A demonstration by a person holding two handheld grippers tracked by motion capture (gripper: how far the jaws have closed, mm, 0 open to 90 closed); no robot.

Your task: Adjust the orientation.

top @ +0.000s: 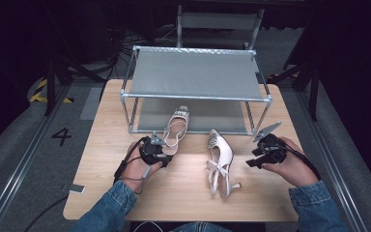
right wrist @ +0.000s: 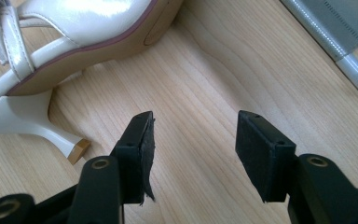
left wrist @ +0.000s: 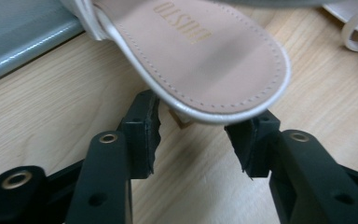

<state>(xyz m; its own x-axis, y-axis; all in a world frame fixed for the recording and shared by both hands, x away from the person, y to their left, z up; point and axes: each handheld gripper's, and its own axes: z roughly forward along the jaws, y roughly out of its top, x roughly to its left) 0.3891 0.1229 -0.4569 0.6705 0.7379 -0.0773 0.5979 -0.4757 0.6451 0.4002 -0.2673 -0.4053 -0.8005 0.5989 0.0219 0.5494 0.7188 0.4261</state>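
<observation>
Left claw [left wrist: 193, 133] closing in on the heel end of the left shoe [left wrist: 200, 51].

Jaws parted either side of the heel, pads not yet pressing; likely next: squeeze, lift toward the rack [top: 195, 99] at upper centre. Left hand [top: 137, 169] low, lower left of centre. Right claw [right wrist: 193, 154] open, empty, near the right shoe [top: 221, 159] lying on the surface [top: 183, 193].

The left sandal's [left wrist: 200, 56] toe runs off the frame's top; its heel hides beneath the sole, between the tongs.
</observation>
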